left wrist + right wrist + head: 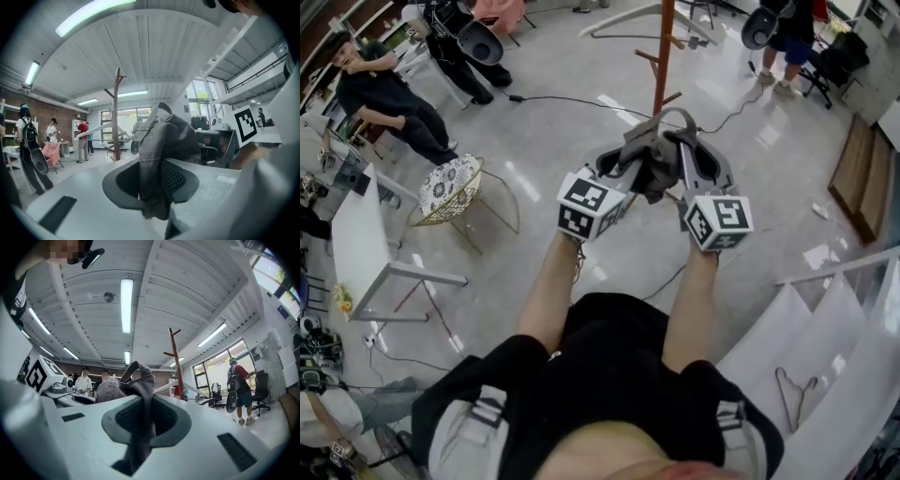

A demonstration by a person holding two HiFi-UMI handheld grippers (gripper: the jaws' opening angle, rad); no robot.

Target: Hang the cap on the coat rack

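A dark grey cap [652,157] hangs in the air in front of me, held from both sides. My left gripper [626,169] is shut on one edge of it; in the left gripper view the cap's fabric [161,150] is pinched between the jaws of the left gripper [152,187]. My right gripper [680,150] is shut on the other edge, with a fold and strap of the cap [136,385] clamped at the right gripper [140,427]. The brown wooden coat rack [662,56] stands just beyond the cap, its pegs [174,355] higher up and a little way off.
A wicker chair with a patterned cushion [450,187] and a white table [366,244] stand to my left. Black cables [581,98] run over the floor. Several people [384,103] are about the room. White boards and a wire hanger [792,394] lie at the right.
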